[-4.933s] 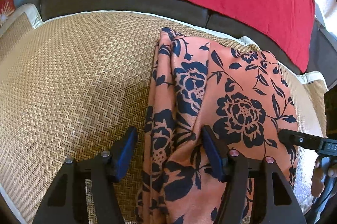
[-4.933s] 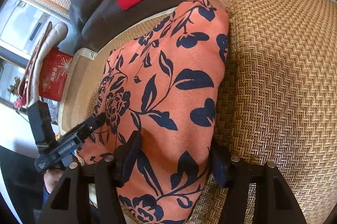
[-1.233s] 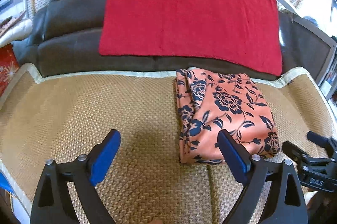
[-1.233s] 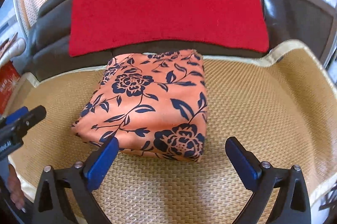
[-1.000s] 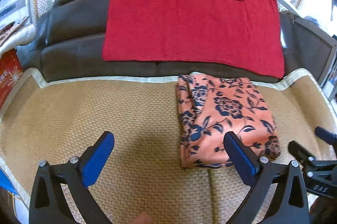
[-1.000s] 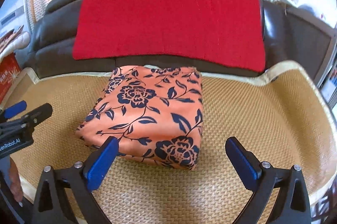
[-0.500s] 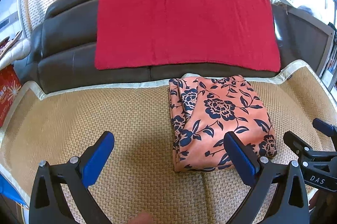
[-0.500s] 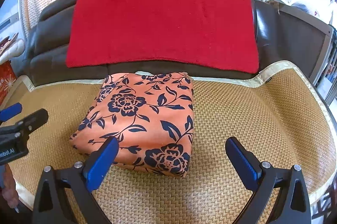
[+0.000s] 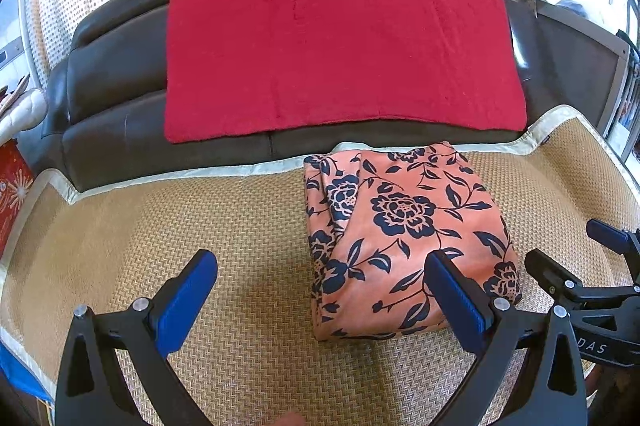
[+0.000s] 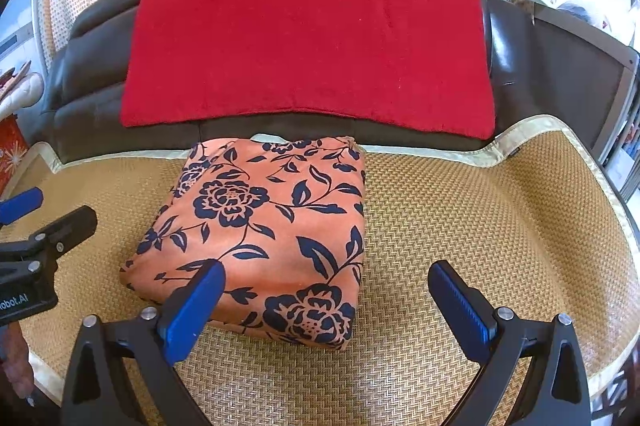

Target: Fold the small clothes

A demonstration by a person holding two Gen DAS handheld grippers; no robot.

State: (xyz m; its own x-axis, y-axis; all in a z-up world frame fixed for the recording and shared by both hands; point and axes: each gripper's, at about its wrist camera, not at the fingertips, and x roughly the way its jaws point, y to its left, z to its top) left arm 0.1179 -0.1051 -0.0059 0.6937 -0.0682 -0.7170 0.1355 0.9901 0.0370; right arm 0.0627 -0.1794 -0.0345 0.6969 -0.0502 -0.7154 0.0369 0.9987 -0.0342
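**Both grippers drawn back, the fold left standing**

Left wrist view: the left gripper [image 9: 320,290] is held wide apart and empty above the woven mat [image 9: 200,226], where a few seconds ago its fingers straddled the floral garment [image 9: 404,238] at close range. Since then it has been pulled back and raised, and over the last second little else has shifted. The garment is seen as a compact rectangle lying toward the back edge of the mat, just below the mat's pale trim [image 9: 200,171]. The right gripper [image 9: 560,258] is visible at the right edge of the frame, beside the bundle and apart from it.

Right wrist view: the right gripper [image 10: 324,286] is likewise spread open, nothing held; earlier the cloth bulged between its fingers. The folded bundle [image 10: 272,222] holds its shape untouched, so this piece is judged finished. The left gripper [image 10: 44,214] is seen at the left, clear of the cloth.

A red towel [image 10: 308,45] is draped over the dark sofa backrest [image 10: 560,65] behind the mat; it is well clear of the bundle. Nothing obstructs either gripper. No further garment is visible in either view.
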